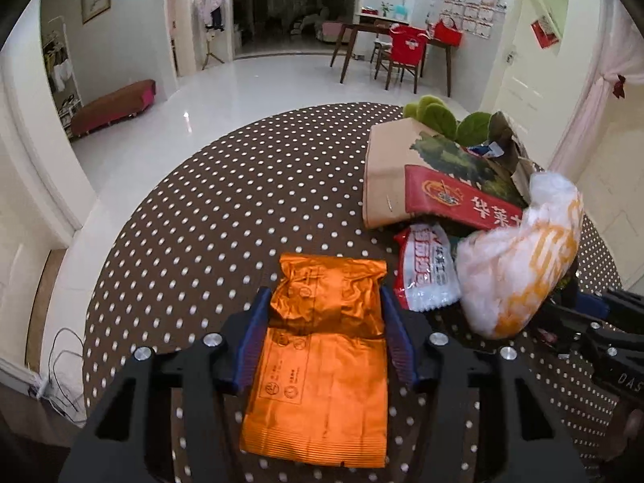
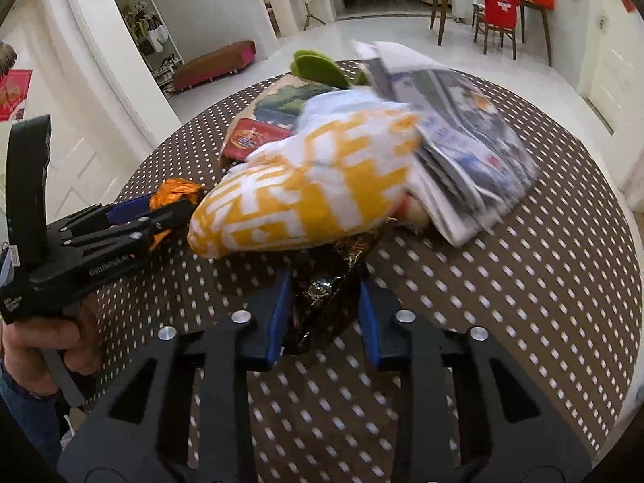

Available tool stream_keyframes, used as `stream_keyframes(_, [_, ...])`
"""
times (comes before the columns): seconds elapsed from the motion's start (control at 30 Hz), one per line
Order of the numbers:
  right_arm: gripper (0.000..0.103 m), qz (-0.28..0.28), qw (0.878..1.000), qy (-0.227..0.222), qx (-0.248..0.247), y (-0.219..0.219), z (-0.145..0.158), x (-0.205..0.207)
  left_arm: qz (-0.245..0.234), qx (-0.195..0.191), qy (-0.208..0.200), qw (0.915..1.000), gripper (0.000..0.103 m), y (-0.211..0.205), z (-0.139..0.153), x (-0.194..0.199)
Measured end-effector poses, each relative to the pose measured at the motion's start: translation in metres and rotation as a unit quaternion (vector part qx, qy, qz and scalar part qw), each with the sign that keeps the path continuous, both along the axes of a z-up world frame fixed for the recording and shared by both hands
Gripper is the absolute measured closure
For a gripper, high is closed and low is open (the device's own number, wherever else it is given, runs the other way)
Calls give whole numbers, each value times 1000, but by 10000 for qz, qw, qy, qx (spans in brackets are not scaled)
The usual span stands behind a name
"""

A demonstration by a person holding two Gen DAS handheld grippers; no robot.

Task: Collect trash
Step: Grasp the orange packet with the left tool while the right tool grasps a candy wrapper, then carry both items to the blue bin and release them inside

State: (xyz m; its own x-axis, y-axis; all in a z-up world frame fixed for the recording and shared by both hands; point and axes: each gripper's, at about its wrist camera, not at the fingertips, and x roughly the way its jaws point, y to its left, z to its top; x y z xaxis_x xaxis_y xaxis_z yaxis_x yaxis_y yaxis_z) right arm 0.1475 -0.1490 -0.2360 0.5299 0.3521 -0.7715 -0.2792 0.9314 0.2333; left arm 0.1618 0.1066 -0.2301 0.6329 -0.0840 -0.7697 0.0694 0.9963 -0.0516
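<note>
I am holding a claw in each hand over the round table [image 1: 225,185] with its brown polka-dot cloth. My left claw [image 1: 324,306] is clamping an orange foil packet [image 1: 322,366] by its long sides; the blue pads [image 1: 257,322] are pressing against the crinkled foil, and the packet's near end is reaching back towards me between the black arms. My right claw [image 2: 324,287] is gripping a dark crumpled wrapper [image 2: 322,298], its jaws drawn in close on it, just under a white and yellow plastic bag [image 2: 310,197] that is blurring in the right wrist view.

The rest of the trash is crowding the right half of the table as my left camera sees it: a brown paper bag [image 1: 392,169] with green leaves [image 1: 436,114] at its far end, a red carton [image 1: 455,197] lying across it, and a red and white sachet [image 1: 426,269] just beside the orange packet. A stack of newspapers [image 2: 455,129] is lying beyond the plastic bag, reaching towards the table's far right edge.

The left half of the table is lying bare out to its curved rim, and the near right part in the right wrist view is also open cloth. My left hand [image 2: 40,346] is showing at that view's left border.
</note>
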Motion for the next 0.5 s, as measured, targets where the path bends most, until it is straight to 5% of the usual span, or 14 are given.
stream_keyframes(0.5, [74,-820,9958,-184,375,-84,9,-40,-137,-123,-427,9989,49,-46,36,-42])
